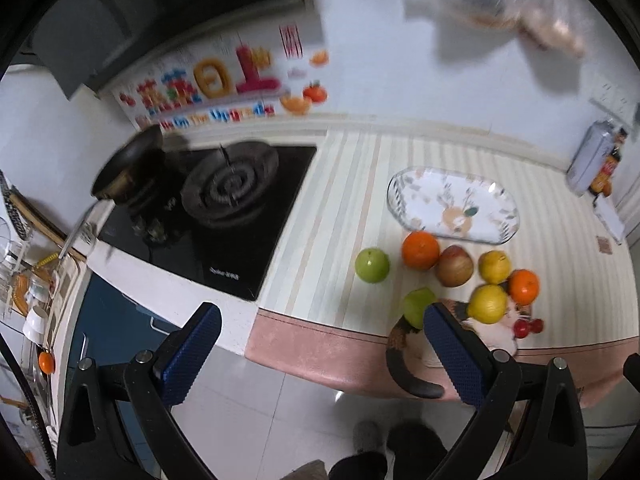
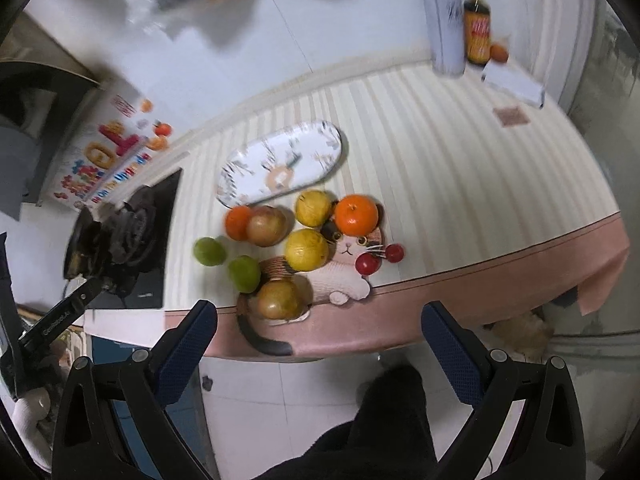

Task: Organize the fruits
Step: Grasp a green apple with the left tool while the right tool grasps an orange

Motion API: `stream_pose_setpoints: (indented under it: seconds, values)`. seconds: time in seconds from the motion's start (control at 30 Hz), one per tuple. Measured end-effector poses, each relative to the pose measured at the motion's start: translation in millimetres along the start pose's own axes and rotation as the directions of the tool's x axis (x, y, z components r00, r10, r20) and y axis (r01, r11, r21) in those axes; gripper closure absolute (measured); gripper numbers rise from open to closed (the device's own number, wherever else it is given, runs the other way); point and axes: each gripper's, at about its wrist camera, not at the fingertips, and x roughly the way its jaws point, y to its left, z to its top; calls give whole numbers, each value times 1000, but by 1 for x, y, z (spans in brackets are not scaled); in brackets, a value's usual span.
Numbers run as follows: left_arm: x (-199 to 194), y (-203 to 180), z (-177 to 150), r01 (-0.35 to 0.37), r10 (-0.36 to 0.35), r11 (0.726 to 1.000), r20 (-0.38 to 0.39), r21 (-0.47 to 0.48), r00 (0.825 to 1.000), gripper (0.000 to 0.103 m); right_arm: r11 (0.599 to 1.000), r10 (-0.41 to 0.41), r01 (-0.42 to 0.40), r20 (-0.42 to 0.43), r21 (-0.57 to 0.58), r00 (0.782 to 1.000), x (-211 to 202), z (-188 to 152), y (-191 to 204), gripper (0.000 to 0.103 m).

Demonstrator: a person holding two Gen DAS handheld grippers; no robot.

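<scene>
Several fruits lie on the striped cloth in front of an empty oval patterned tray point(image 1: 452, 204) point(image 2: 280, 162). Among them are two oranges point(image 1: 420, 250) point(image 2: 356, 214), green apples point(image 1: 372, 265) point(image 2: 209, 251), yellow pears point(image 1: 488, 303) point(image 2: 307, 249), a reddish apple point(image 1: 454, 266) point(image 2: 266, 225), cherries point(image 1: 528, 327) point(image 2: 368, 263) and a brownish apple point(image 2: 279, 299) on a cat-shaped mat point(image 2: 340, 276). My left gripper point(image 1: 320, 352) is open and empty, held above the counter's front edge. My right gripper point(image 2: 320, 350) is open and empty too, short of the fruits.
A gas hob point(image 1: 224, 200) with a dark pan point(image 1: 128, 168) sits left of the cloth. A can point(image 2: 444, 28) and a sauce bottle point(image 2: 477, 28) stand at the back right by the wall. The pink cloth hem point(image 2: 440, 312) hangs over the counter edge.
</scene>
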Motion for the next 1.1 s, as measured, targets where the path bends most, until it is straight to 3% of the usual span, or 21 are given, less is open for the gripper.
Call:
stream_pose_setpoints:
  seconds: [0.23,0.4,0.7,0.8,0.93,1.03,1.1]
  values:
    - [104,-7,31,-12,3,999,-199,-41,980,0,999,4,0,-126,36,992,106,67,-31,1]
    - [179,-13,45,11,-48,994,-349,-108,936,6,1000,-14,18,-211,20,977,172,102,-45,3]
    - [248,-40,48,36,-56,998,-452,-53,890,10,997,-64,44,-364,-63,929,256,110,-42,17]
    - [258,-46,45,52,-69,997,-462,-49,884,10,995,-77,48,-383,-84,921,271,108,-37,19]
    - [264,-52,39,69,-78,997,-469,-36,880,11,994,-74,39,-394,-98,916,283,103,-31,33]
    - [267,-54,36,109,-116,993,-469,-42,875,25,993,-86,48,-380,-109,921,285,100,-31,36]
    - [269,-57,32,153,-162,986,-474,-59,865,46,992,-87,46,-367,-118,926,284,99,-30,37]
